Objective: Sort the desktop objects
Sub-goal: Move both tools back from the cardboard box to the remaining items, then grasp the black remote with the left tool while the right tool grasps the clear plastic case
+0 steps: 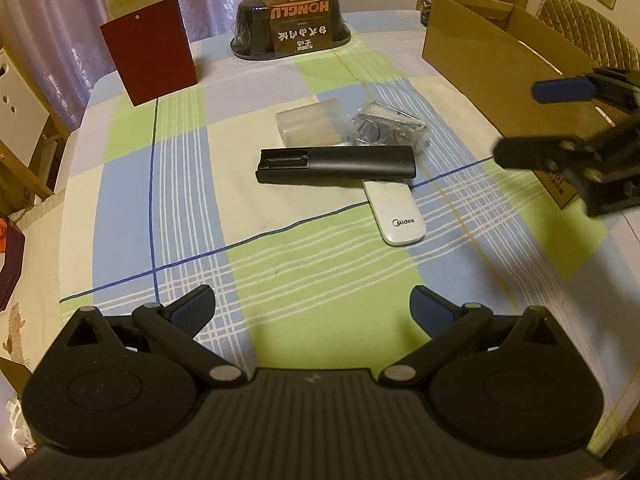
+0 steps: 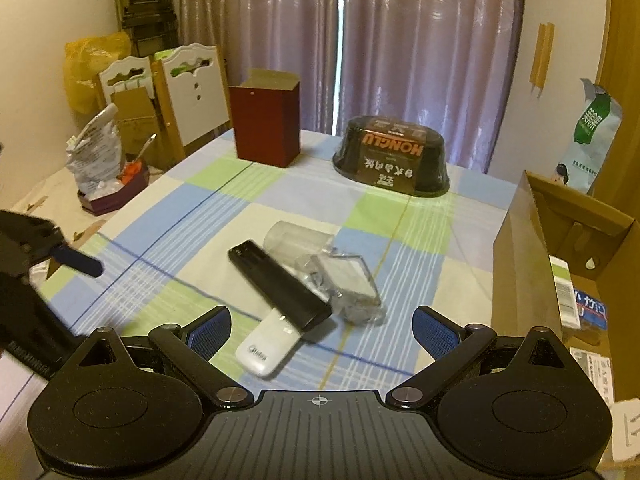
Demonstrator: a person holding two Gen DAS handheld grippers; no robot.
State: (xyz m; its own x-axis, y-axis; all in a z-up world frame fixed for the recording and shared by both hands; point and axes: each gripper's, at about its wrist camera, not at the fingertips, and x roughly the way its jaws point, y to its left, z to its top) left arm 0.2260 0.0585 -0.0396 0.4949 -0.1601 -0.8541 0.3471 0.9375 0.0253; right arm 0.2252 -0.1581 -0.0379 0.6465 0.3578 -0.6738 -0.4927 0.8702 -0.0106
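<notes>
Both grippers hang empty with fingers spread, and the black remote (image 2: 280,285), lying across the white remote (image 2: 267,347) mid-surface with its long axis slanting away leftward, sits just ahead of the right gripper (image 2: 322,330), the nearer one.

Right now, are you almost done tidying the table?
Not yet. The cardboard box already holds a few packets. Both tongs, left and right, are open and empty. The black remote lying across the white remote, the clear container and the plastic packet remain on the tablecloth.
</notes>
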